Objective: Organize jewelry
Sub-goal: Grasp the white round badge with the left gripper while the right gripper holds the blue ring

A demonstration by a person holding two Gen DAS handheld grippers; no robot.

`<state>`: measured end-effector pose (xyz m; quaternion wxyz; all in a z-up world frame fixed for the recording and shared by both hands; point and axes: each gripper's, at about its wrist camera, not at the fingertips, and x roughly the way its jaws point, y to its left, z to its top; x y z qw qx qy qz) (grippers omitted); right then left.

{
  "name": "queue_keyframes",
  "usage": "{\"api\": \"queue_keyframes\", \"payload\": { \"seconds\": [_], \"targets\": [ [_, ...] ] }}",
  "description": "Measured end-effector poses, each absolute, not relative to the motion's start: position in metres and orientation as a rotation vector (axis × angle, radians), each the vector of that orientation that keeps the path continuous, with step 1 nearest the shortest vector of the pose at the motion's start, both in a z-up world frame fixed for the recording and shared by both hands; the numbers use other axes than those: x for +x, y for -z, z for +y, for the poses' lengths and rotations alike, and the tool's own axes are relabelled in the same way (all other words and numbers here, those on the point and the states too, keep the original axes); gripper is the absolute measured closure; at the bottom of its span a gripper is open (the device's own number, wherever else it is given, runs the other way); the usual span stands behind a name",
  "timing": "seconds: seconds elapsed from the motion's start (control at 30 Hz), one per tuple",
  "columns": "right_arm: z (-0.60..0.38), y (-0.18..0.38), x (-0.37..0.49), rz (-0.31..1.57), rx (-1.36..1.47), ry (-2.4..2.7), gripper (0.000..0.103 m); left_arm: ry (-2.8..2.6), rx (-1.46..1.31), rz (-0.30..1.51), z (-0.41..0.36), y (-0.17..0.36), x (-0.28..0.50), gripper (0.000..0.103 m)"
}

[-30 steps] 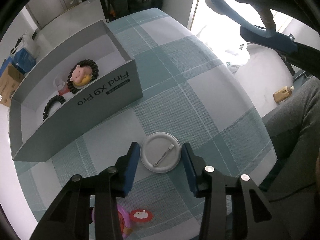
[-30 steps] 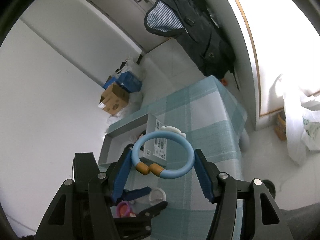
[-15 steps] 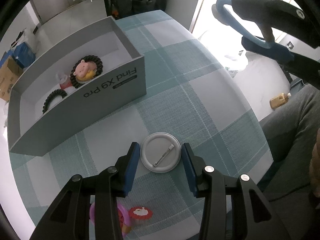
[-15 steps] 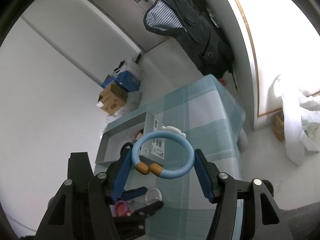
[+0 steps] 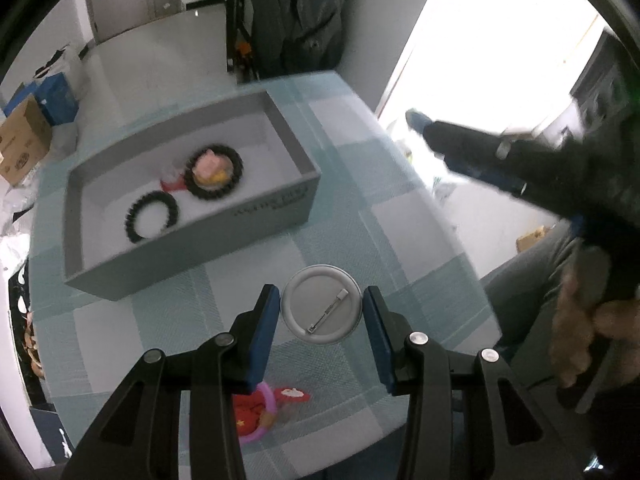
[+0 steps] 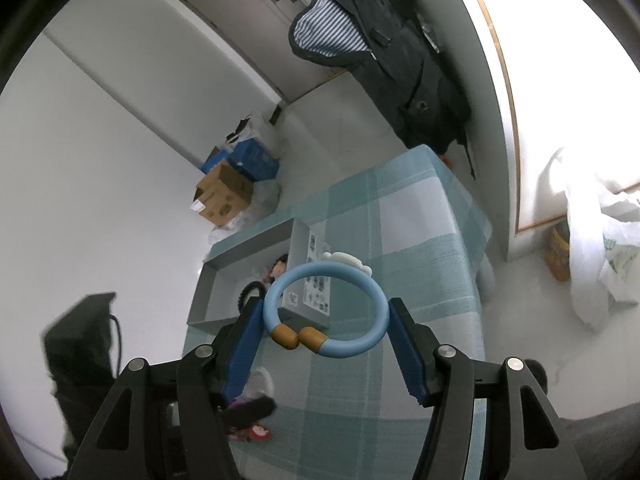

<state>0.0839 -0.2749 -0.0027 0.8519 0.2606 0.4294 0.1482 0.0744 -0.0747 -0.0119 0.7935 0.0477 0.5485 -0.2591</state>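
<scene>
Both grippers loaded: L (image 5: 322,312) badge (image 5: 322,310), R (image 6: 326,322) bracelet (image 6: 326,310).

Left gripper (image 5: 322,314): matte black frame of angular, open-webbed linkage arms; four round silver screw heads across the knuckles; two flat fingers (image 5: 262,334) faced with dark blue pads, long and rectangular.

Right gripper (image 6: 326,346): same build; black skeletal arms with triangular cut-outs, four silver screw heads, blue-padded fingers (image 6: 406,356) with finely ribbed edges. Seen from the left wrist camera as a blurred black body with a blue pad edge and a silver fastener.

Person: grey trouser leg (image 5: 524,276) at the right margin of the left wrist view; hand (image 5: 580,332) gripping the black handle, blurred. No sleeve discernible.
</scene>
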Motion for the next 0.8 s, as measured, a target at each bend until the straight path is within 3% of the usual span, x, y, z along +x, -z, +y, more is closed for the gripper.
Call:
{"api": "queue_keyframes", "payload": {
  "seconds": [0.8],
  "targets": [
    [-0.203, -0.041, 0.131, 0.891, 0.339, -0.457, 0.042, 0.424, -0.164, 1.106, 0.024, -0.021, 0.135, 0.065]
  ]
}}
